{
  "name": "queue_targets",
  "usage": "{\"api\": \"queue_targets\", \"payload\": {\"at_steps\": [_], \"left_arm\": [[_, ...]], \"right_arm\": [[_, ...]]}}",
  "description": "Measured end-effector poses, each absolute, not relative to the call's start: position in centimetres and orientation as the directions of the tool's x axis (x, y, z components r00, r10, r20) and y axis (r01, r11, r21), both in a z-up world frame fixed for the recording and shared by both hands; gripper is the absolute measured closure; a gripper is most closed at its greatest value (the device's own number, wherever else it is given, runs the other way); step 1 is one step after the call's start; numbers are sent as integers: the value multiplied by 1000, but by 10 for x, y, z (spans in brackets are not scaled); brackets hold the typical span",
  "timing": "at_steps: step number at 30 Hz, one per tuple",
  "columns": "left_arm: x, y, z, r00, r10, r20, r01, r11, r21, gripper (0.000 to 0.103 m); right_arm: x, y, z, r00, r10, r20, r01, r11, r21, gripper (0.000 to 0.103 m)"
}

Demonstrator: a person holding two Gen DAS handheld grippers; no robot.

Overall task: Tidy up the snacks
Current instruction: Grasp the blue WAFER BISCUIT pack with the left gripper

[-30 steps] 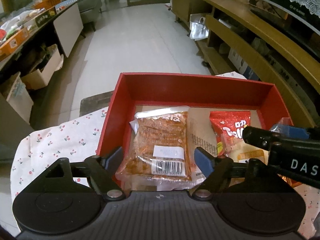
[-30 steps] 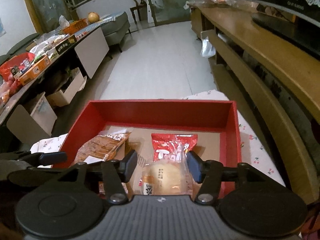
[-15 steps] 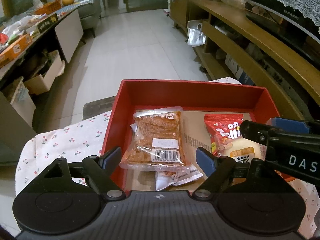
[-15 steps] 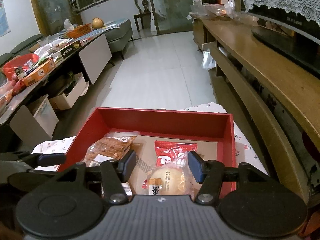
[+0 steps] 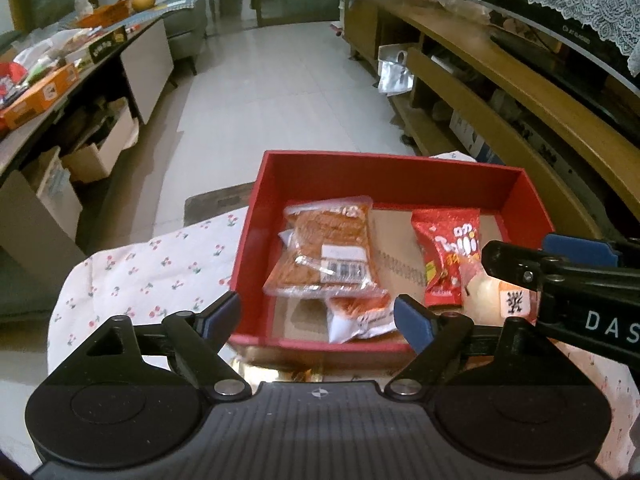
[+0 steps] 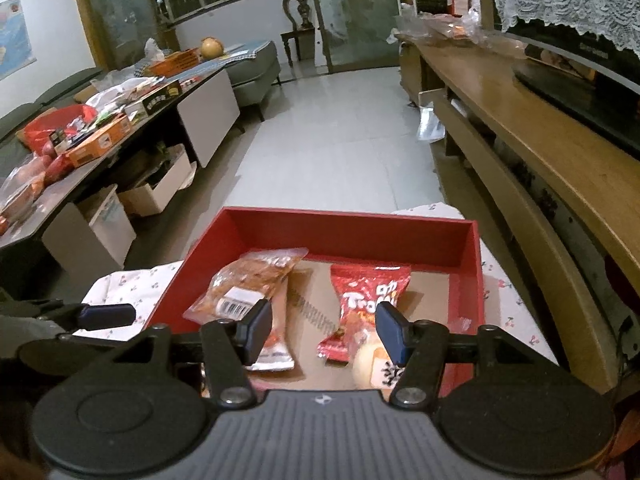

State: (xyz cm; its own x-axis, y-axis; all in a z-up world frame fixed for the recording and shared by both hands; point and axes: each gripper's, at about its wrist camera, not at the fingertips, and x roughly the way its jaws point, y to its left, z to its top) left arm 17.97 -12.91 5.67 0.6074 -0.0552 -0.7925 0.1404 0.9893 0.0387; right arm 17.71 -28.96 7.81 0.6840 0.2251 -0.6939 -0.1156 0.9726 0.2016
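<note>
A red box (image 5: 380,184) (image 6: 348,232) stands on a flowered cloth and holds snacks. An orange-brown pack (image 5: 328,252) (image 6: 252,280) in clear wrap lies at its left, over a smaller white-ended pack (image 5: 360,316). A red bag (image 5: 448,252) (image 6: 368,292) lies at the right, with a pale round bun (image 5: 484,292) (image 6: 368,360) in clear wrap in front of it. My left gripper (image 5: 316,312) hovers over the box's near left edge, its jaws opening, nothing pressed between them. My right gripper (image 6: 323,320) hovers open above the near right part, gripping nothing.
The flowered cloth (image 5: 140,272) covers a small table. A long wooden shelf unit (image 5: 520,92) runs along the right. A low side table (image 6: 100,132) crowded with boxes and packets stands at the left, with cardboard boxes (image 6: 160,192) under it. Tiled floor (image 6: 340,140) lies beyond.
Both grippers have drawn back and up from the box, so the snacks look smaller and farther. The left jaws stand slightly wider. The snacks lie still in the box.
</note>
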Motion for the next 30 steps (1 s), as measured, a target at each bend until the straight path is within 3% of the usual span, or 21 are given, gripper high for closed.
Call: {"api": "queue_targets", "payload": {"at_steps": [30], "left_arm": [[138,-79,-11,406,-16,-914,65,998,12,13]], "right_arm": [[123,-261,43,512,284,-811,-188,958,217,23]]}}
